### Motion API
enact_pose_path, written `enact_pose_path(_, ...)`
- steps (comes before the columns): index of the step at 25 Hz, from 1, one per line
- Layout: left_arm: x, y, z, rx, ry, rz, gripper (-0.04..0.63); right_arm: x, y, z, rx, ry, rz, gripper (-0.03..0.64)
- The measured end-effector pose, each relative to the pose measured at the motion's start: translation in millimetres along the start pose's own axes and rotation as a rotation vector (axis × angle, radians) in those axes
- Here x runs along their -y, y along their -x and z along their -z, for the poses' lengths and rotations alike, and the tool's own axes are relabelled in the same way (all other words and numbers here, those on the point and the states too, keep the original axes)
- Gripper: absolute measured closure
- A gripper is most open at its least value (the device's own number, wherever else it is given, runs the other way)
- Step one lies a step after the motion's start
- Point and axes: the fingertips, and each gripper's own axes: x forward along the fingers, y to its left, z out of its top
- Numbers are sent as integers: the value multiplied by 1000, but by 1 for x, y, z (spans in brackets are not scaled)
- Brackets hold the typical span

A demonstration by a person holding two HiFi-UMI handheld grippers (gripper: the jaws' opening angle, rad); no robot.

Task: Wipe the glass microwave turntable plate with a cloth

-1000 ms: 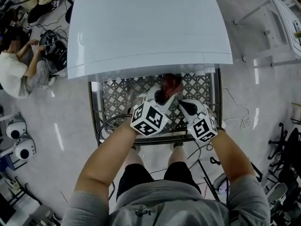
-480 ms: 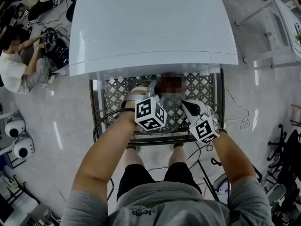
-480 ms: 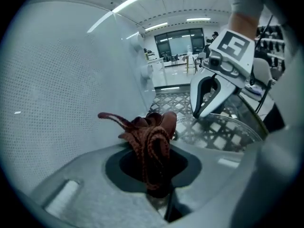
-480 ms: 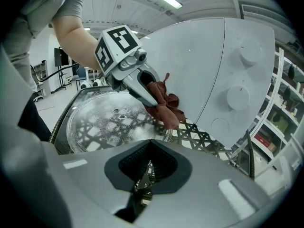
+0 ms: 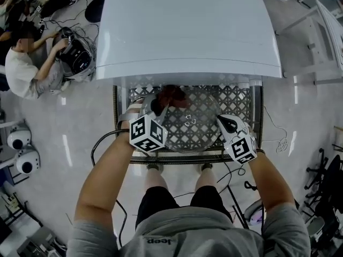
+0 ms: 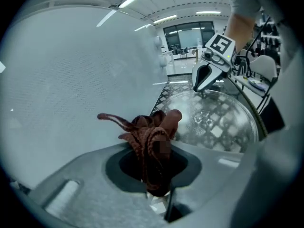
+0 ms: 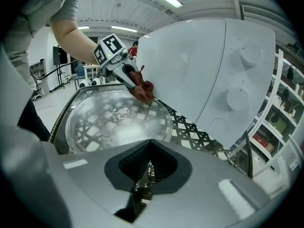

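L gripper (image 5: 159, 105) is clenched on a bunched red-brown cloth (image 5: 172, 94). Its own view shows the wad standing up out of the jaws, w/ loose ends flopping to the left.

The glass plate (image 5: 190, 125) lies flat on the lattice rack (image 5: 237, 97), just below the front edge of the white microwave (image 5: 187, 25), at mid-frame in the head view.

Key relation: the cloth sits at the plate's upper-left rim in the head view, close against the microwave front. Nearly all the glass therefore spreads away from it, toward the lower right. In the L gripper view that is right of the wad and further off. I can't tell whether the cloth presses on the glass or hangs just over it.

The plate is round, so there's no long axis to line up with. Any stroke from here has to go inward across the disc, away from the microwave wall.

R gripper (image 5: 221, 122) is at the opposite side, at the plate's right rim. Its jaws are drawn nearly together, and by its own view they look nipped on the rim, prob. to steady the plate. It carries no cloth.

So the L arm is the one placed to wipe, and the R arm only holds. Beaded spots show on the glass round the centre.
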Motion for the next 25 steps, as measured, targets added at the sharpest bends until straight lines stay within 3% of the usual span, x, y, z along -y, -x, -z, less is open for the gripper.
enact_pose_path(7,-7,20,17,19,109,-20,529,-1,0,-2,1,6,14,612)
enact_pose_path(12,8,24,-45,160,128,17,529,-1,-1,-1,6,6,28,612)
enact_pose_path(15,39,12,-94,247,96,91,529,-1,0,-1,12,8,28,612)
enact_pose_path(18,70,-6,-130,282,32,149,529,-1,-1,-1,19,17,27,612)
enact_pose_path(25,110,-56,-151,233,-96,202,529,-2,0,-1,37,22,32,612)
